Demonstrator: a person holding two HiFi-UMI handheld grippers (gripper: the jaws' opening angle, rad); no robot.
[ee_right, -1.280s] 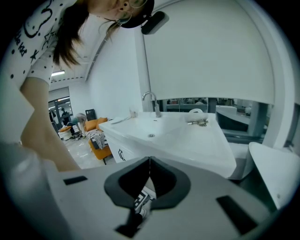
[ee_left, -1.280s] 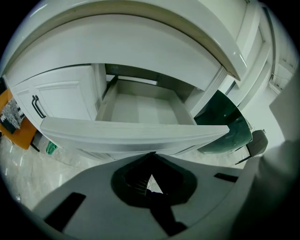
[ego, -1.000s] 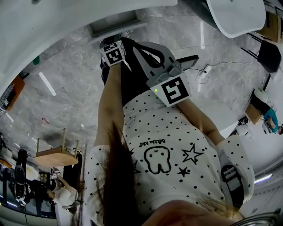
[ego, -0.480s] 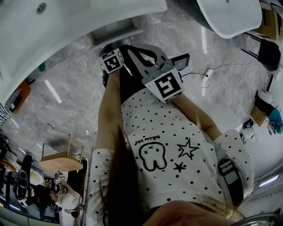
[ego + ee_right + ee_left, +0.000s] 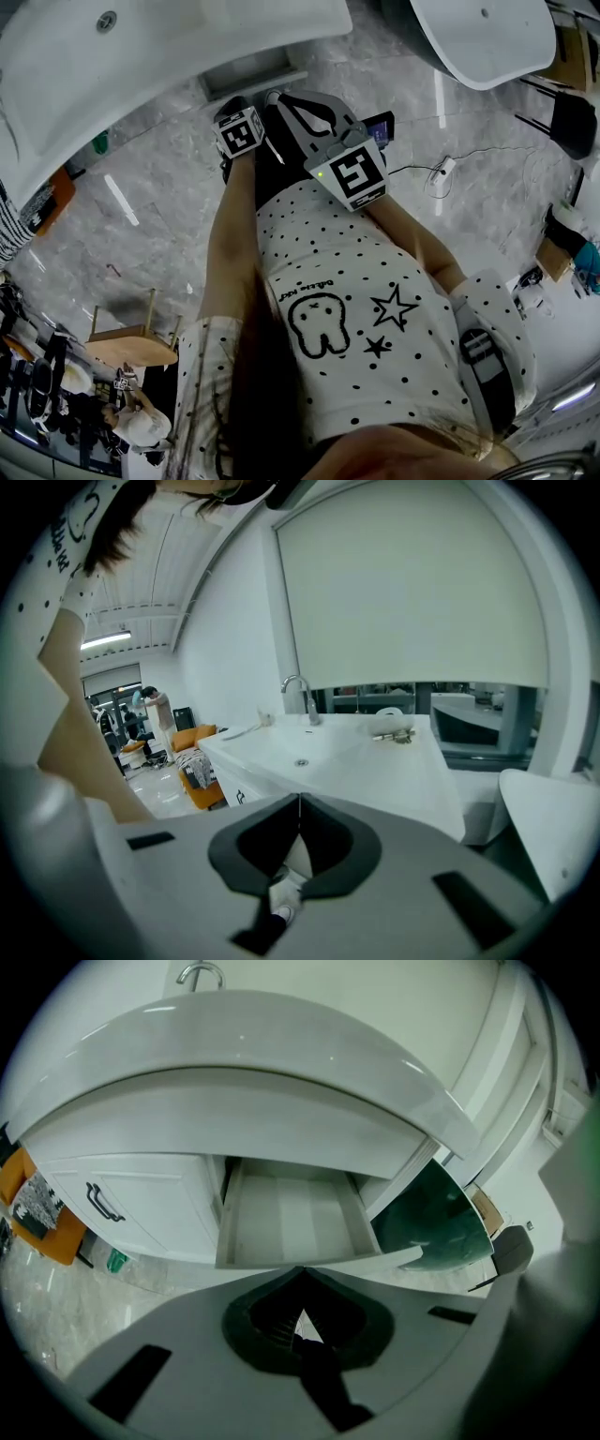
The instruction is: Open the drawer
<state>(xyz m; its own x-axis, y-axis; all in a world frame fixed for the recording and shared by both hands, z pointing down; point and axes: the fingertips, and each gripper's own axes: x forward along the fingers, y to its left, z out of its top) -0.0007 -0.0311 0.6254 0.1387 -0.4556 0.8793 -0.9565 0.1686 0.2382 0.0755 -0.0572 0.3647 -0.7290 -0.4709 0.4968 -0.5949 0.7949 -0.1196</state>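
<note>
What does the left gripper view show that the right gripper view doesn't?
Only the left gripper view: the open drawer under the white counter, and a cabinet door's black handle beside it. Only the right gripper view: the basin's drain, a large window blind and the person's arm. Both: the faucet, the counter, and shut jaws with nothing gripped, on the left gripper and the right gripper.

Beneath the counter [image 5: 281,1101], drawer [image 5: 291,1218] pulled out; left of it, cabinet door [image 5: 131,1204]; at the counter's back edge, faucet [image 5: 200,974]; before the drawer's front, left gripper [image 5: 302,1269].
</note>
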